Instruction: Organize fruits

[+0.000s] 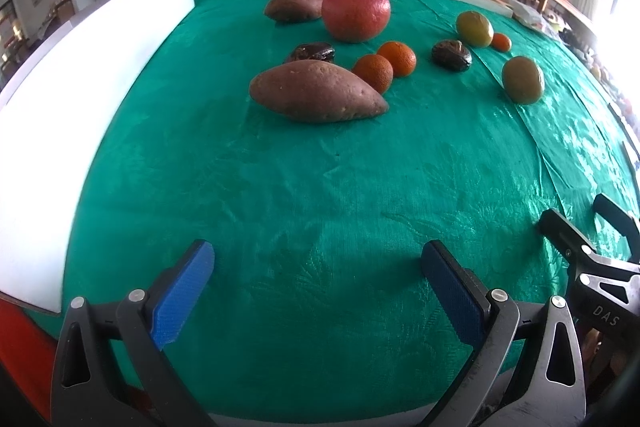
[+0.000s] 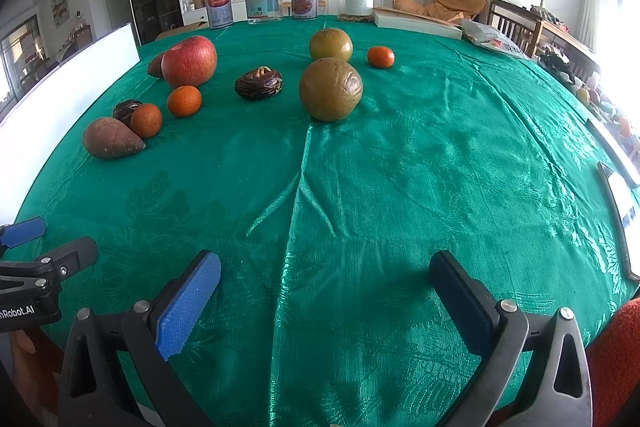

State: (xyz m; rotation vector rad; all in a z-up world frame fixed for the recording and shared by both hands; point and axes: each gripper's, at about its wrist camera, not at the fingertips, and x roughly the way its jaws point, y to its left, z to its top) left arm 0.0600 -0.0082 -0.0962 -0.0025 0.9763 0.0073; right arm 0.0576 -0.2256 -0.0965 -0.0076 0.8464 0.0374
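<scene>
Nothing is gathered yet, I judge: my left claw [image 1: 316, 291] and right claw [image 2: 324, 303] both hang spread and empty over the green bench [image 2: 360, 207]; the fruits lie scattered well ahead, the sweet potato [image 1: 316, 93] nearest my left claw; reaching forward comes next.

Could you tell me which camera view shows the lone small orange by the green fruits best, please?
The right wrist view: the lone orange sits fully visible, apart from the far green fruit. In the left wrist view it is smaller, and that fruit partly hides it.
</scene>
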